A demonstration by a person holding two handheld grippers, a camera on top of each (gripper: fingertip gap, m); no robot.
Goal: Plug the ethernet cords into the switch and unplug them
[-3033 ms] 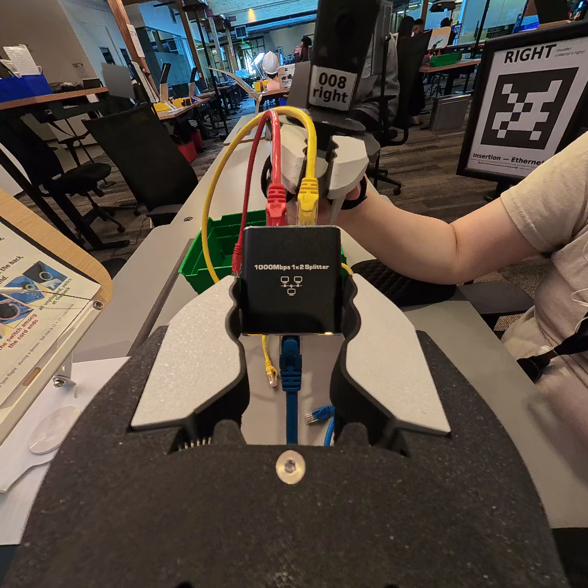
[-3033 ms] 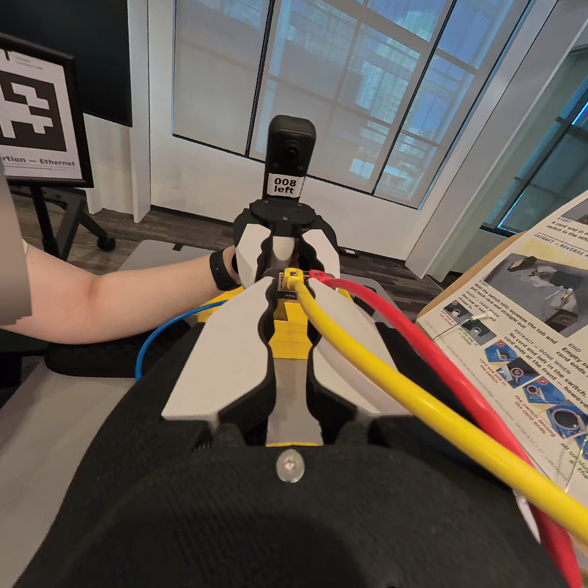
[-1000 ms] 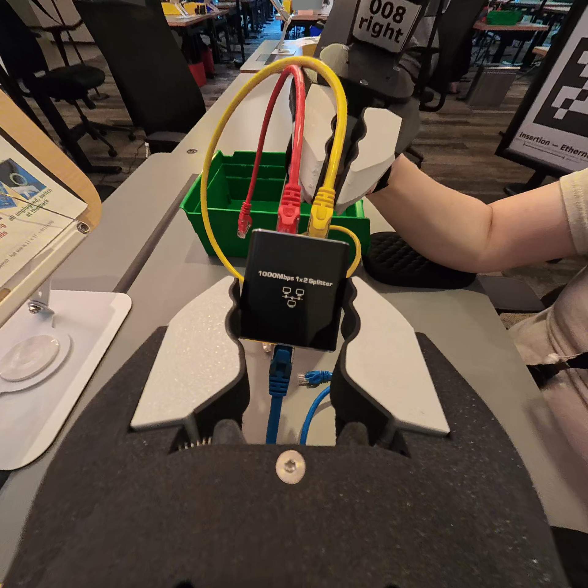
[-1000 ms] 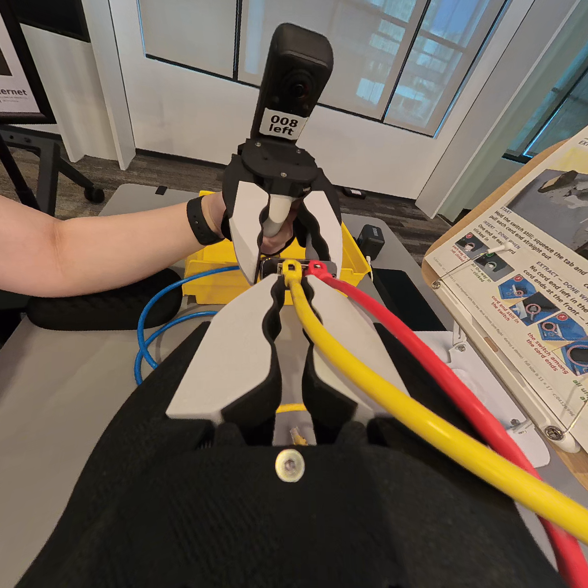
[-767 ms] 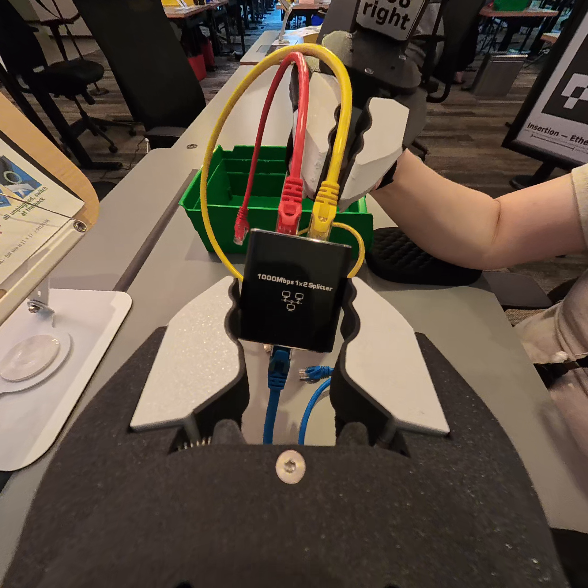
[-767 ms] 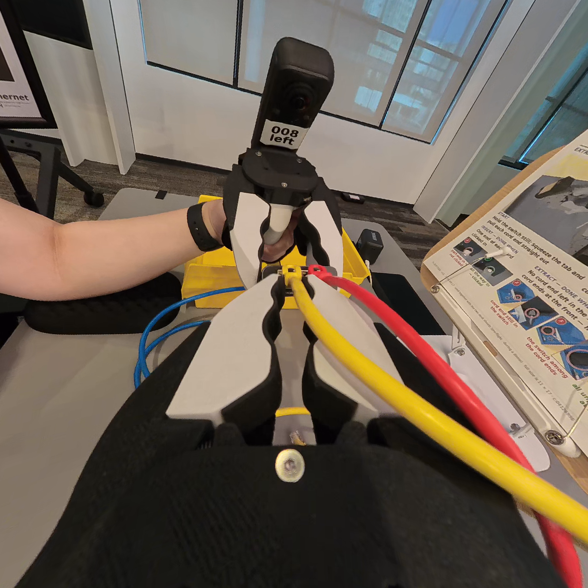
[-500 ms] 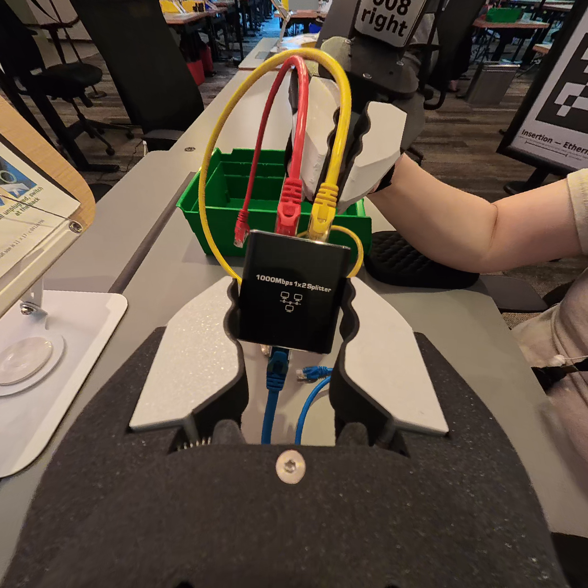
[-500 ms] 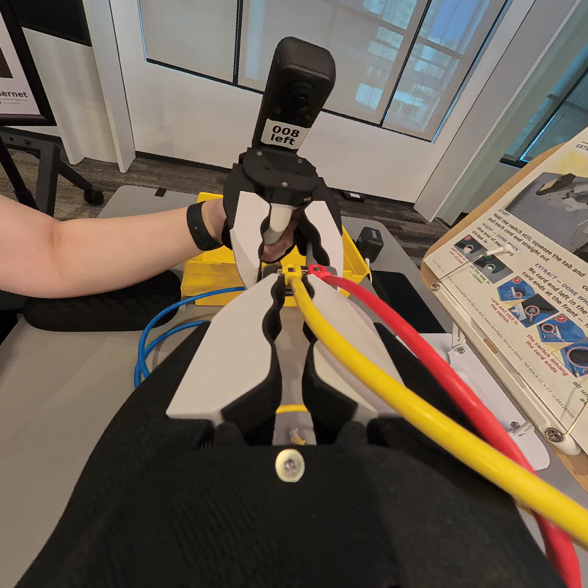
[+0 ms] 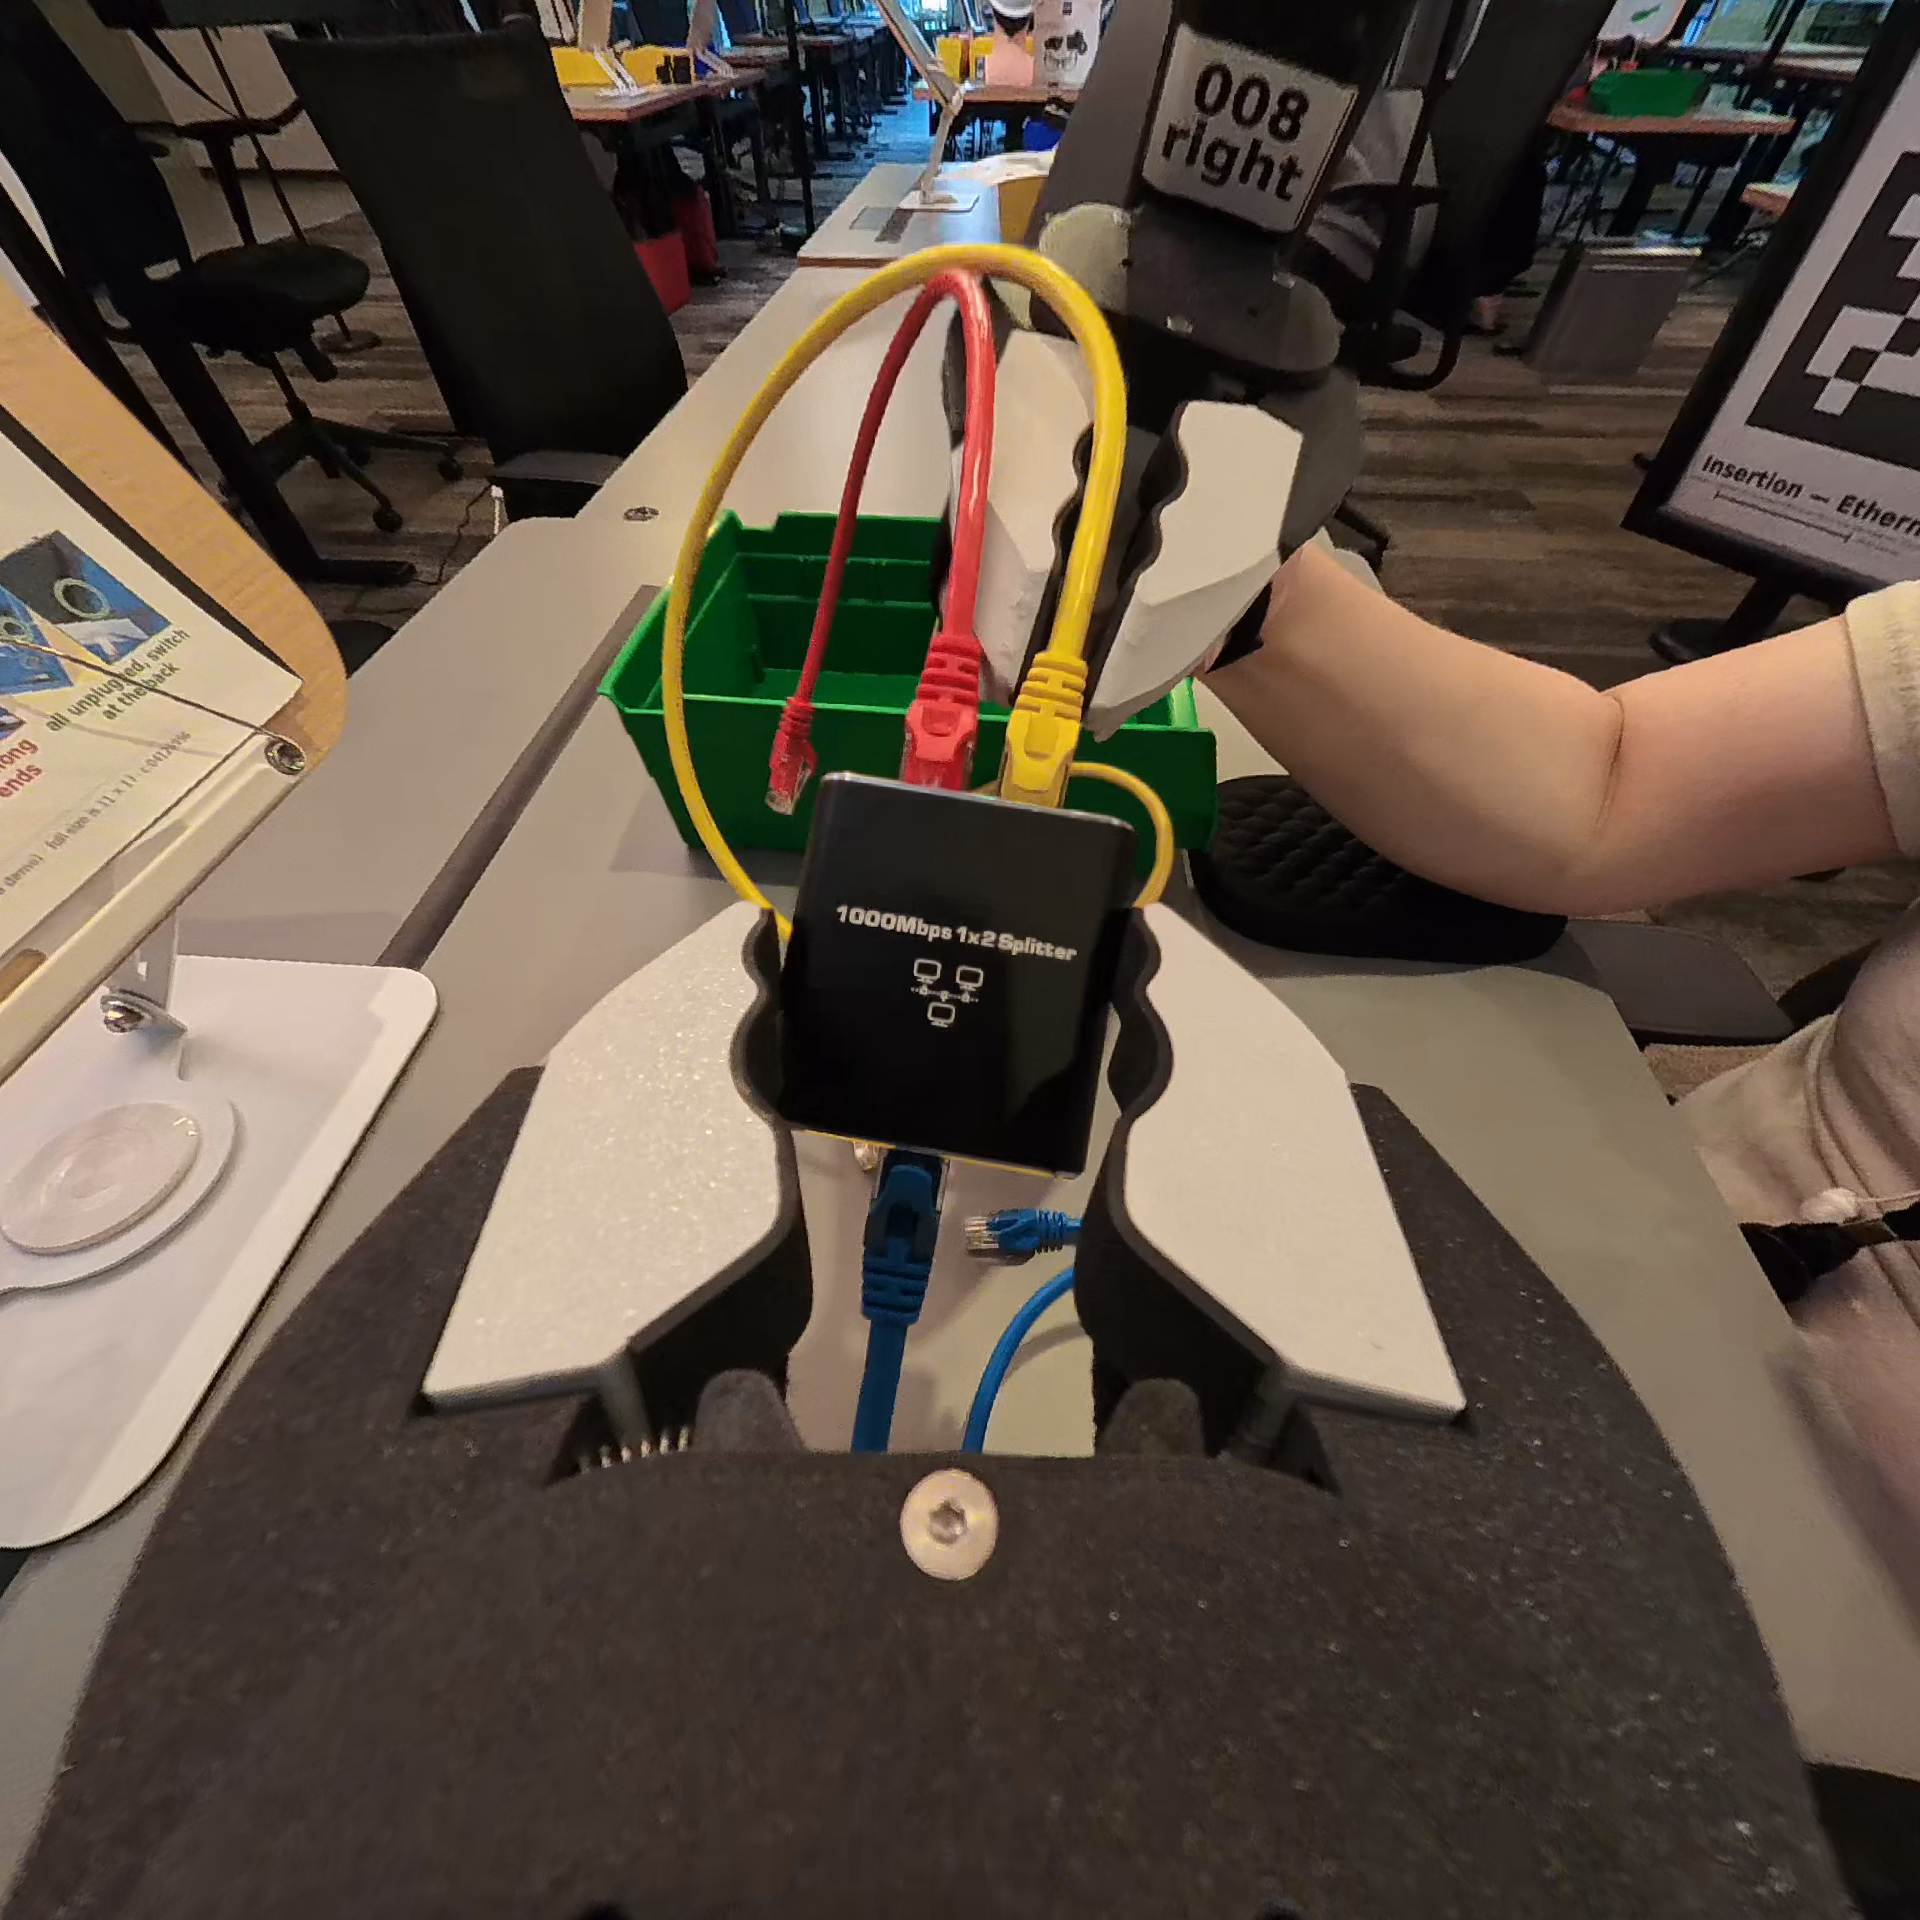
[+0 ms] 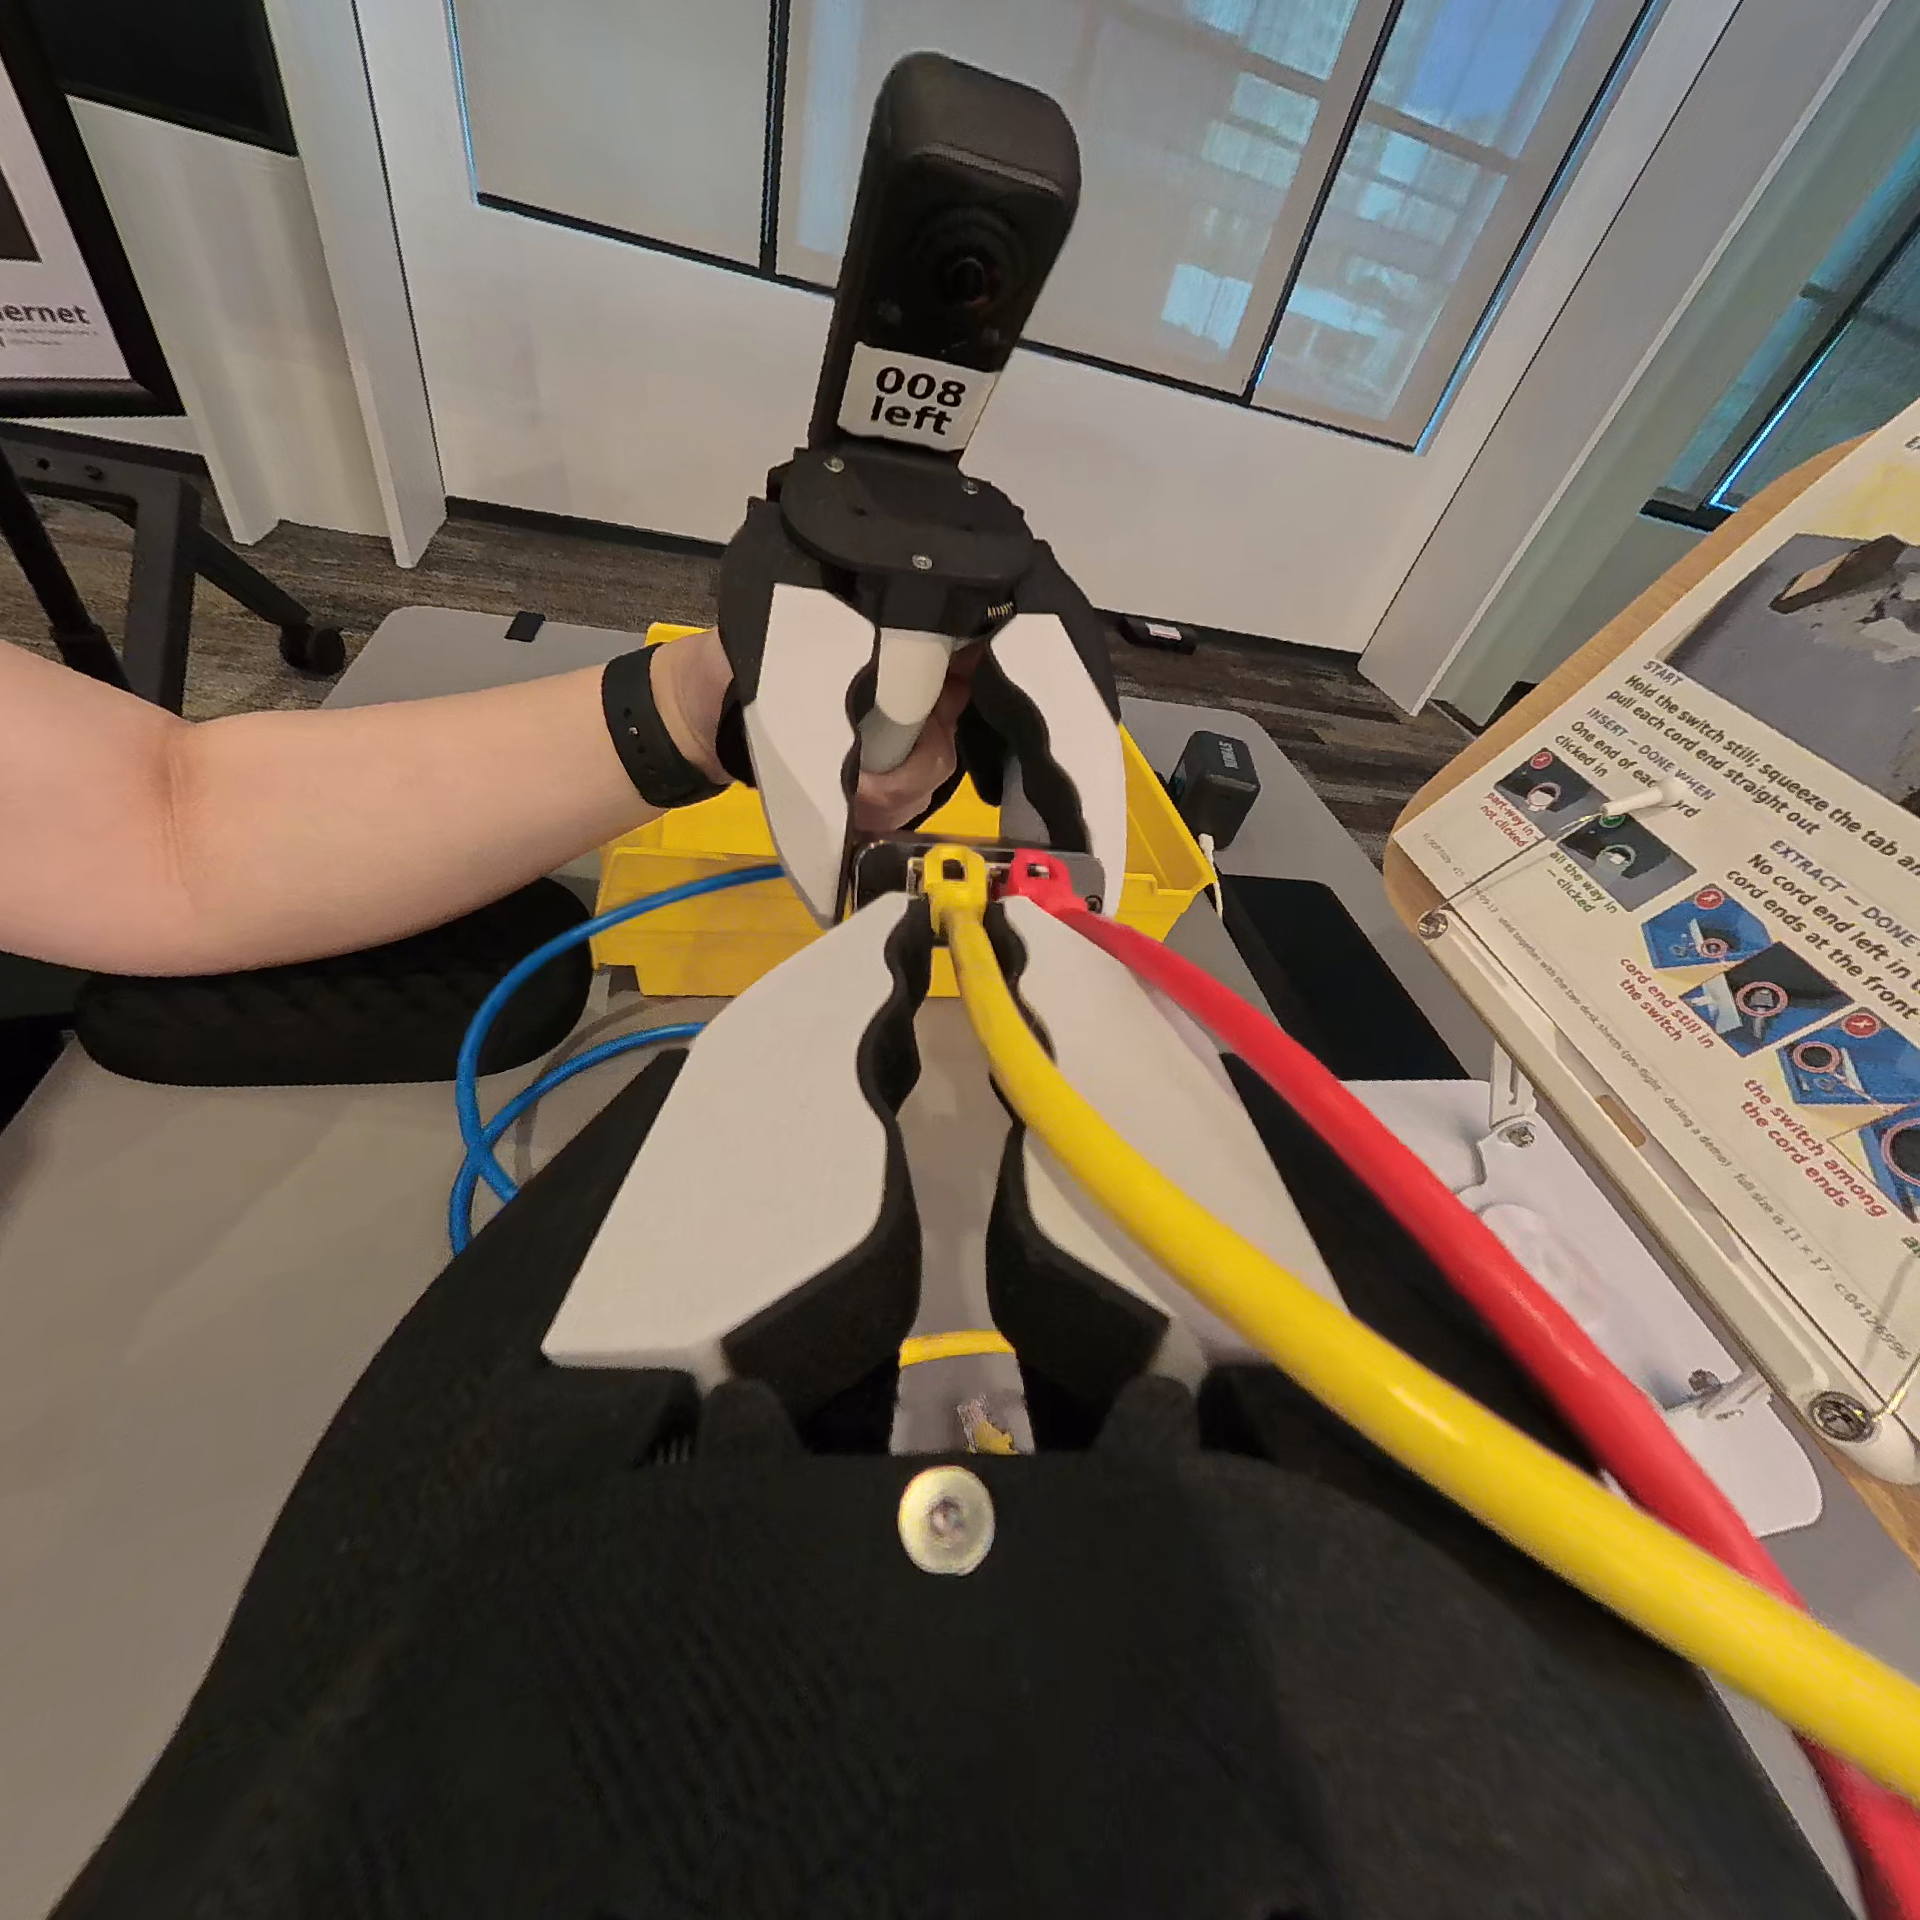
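Switch clamped in left tongs, three cords plugged; right tongs pinch yellow cord, unplugging looks next.

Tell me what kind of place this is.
Likely an open-plan office or lab set up for data collection: rows of desks with black office chairs, a black-and-white marker sign, and a laminated instruction sheet.

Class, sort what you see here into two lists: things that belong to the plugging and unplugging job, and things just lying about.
In the job:
- black switch, clamped in the left gripper
- yellow cord, gripped by the right gripper
- red cord
- blue cord

Lying about:
- green bin
- yellow bin
- instruction board
- black wrist rest
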